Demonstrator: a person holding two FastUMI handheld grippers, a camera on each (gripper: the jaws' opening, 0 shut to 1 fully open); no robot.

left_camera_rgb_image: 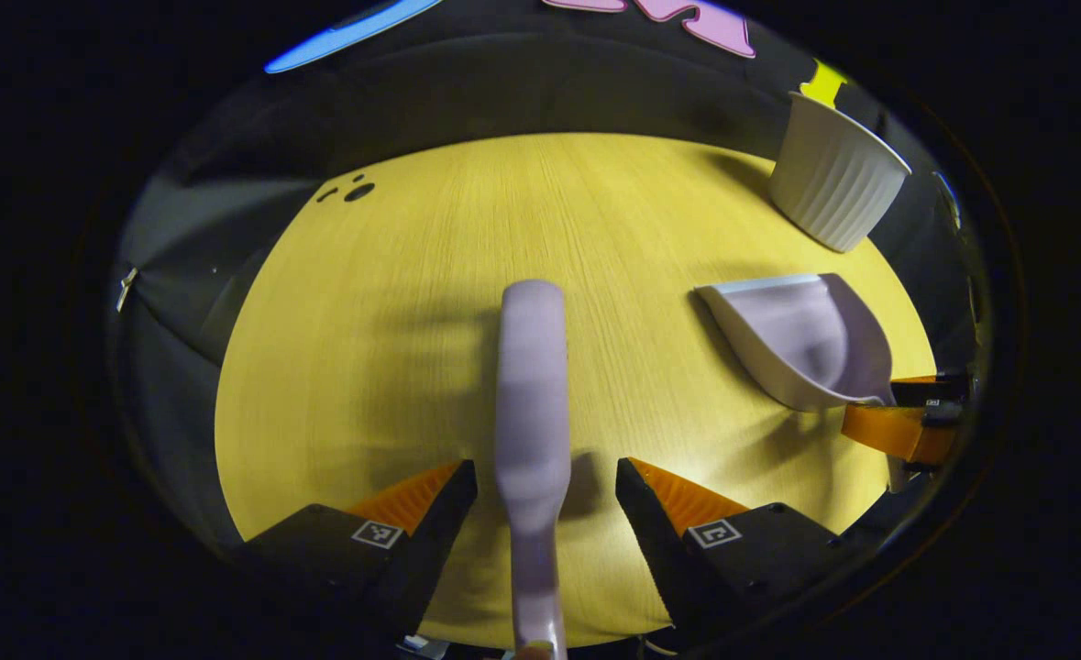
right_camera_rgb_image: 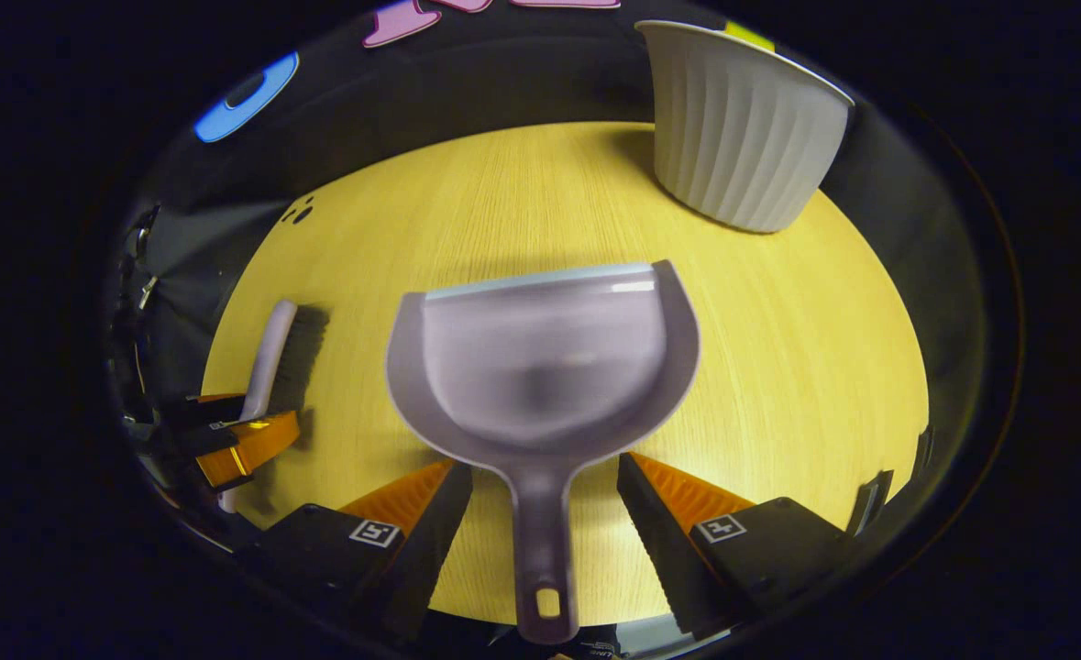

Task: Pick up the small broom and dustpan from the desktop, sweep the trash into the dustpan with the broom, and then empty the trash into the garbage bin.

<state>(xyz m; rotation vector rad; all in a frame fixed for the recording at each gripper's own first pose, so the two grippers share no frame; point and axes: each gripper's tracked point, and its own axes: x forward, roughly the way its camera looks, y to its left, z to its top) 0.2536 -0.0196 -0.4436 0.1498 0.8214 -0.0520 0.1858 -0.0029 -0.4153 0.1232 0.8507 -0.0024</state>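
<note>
Straddling the broom (left_camera_rgb_image: 531, 403) handle, our left gripper (left_camera_rgb_image: 546, 500) has its fingers wide apart, not touching it. Our right gripper (right_camera_rgb_image: 545, 495) likewise stands agape either side of the dustpan (right_camera_rgb_image: 545, 367) handle. We count one broom, one dustpan, one ribbed white bin (right_camera_rgb_image: 742, 128), all on the worktop (right_camera_rgb_image: 806, 348).

Desktop (right_camera_rgb_image: 824, 367) open mid-table; garbage bin (right_camera_rgb_image: 742, 128) blocks far right corner (dustpan (right_camera_rgb_image: 540, 367) nearer).
</note>
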